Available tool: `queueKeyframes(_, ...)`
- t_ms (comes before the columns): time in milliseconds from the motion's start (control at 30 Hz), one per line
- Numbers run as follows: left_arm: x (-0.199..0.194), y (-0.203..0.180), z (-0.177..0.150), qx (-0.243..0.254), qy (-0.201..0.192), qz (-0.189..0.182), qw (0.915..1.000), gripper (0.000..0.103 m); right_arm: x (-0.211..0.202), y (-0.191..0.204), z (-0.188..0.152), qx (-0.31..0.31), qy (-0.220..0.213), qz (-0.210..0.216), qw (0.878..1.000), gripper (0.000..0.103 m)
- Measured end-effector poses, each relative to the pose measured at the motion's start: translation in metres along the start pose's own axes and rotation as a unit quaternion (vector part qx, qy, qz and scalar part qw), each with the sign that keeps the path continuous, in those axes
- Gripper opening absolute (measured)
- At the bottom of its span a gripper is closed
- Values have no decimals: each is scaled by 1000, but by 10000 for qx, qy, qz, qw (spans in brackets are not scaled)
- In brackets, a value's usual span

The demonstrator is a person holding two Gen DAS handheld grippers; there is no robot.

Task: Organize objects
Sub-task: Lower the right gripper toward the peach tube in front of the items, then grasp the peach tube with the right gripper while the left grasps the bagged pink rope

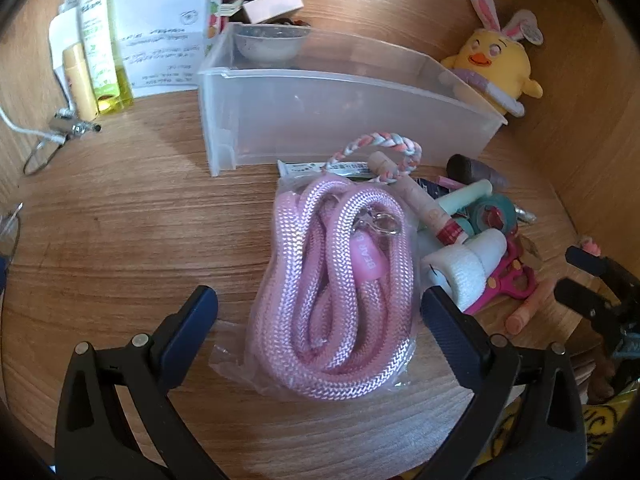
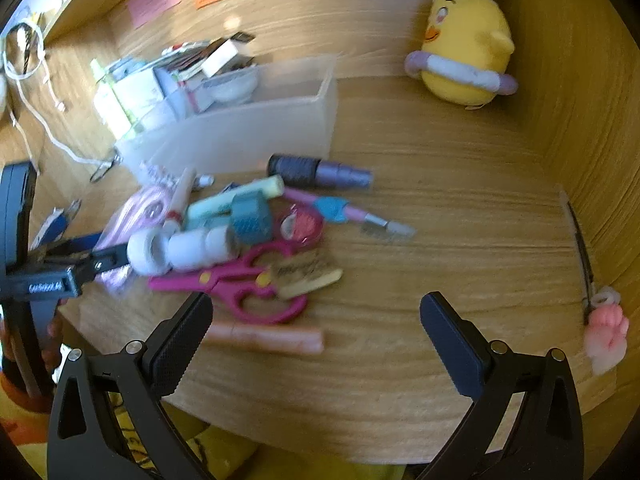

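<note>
— It's a wooden desk (image 1: 120, 248) boxed in by wooden walls, and it's cluttered. See the left gripper (image 1: 318, 308)? Its jaws are spread wide, gripping nothing, with the bagged pink rope (image 1: 332, 280) lying on the desk right between its fingers.

— And the bin?

— The clear plastic bin (image 1: 340, 116) sits straight ahead of that gripper, beyond the rope. From here I can't see anything inside it. A grey bowl (image 1: 270, 42) shows behind its far rim, outside it as far as I can tell, among papers and a green bottle (image 1: 102, 52).

— The right one?

— The right gripper (image 2: 316, 332) is released too, jaws apart over bare desk. Ahead of it and to its left is the loose pile: pink scissors (image 2: 248, 284) nearest, white tape rolls (image 2: 180, 248) beyond them beside a teal tape roll (image 2: 252, 216), and a purple tube (image 2: 320, 172) furthest out, near the bin's wall. A peach stick (image 2: 264, 338) lies just beside its left finger.

— That yellow thing?

— A yellow chick plush (image 2: 466, 60) with bunny ears, far ahead and to the right of the right gripper, against the back wall, well apart from the pile.
</note>
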State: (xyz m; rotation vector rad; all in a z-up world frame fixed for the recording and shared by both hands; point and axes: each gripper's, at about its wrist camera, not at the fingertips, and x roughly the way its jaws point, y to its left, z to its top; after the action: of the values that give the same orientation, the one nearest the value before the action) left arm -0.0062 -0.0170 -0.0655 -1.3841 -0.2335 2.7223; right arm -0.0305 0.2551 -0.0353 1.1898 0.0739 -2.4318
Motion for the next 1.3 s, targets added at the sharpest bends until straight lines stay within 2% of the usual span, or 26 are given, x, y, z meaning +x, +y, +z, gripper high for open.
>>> queueKeyframes(200,6,-3,2,101,-160,246,9995,103,8,21,-11,-306,238,204,9990,103)
queueKeyframes(267,5,-3,1,112,-263,305,9991,98,11,29,-14,-459,288,216,9983,103)
queueKeyframes(433,4,-12,-4,417,-399,438,9974,72,20,47,-18,-660,383,50,9971,103)
queueKeyframes(533,1,-14,-8,564,-454,436,9964,67,19,43,-20,-549,265,-12,9981,97)
queueKeyframes(633,-1,-13,-10,603,-477,366,9964,65,15,39,-20,-478,151,-94,9987,83)
queueKeyframes(900,-19,-2,-17,510,-544,240,9969,62,3,33,-15,-338,-120,-165,9992,83)
queueKeyframes(1300,-54,16,-5,291,-918,222,9951,51,-15,27,12,-248,-597,-206,9977,83)
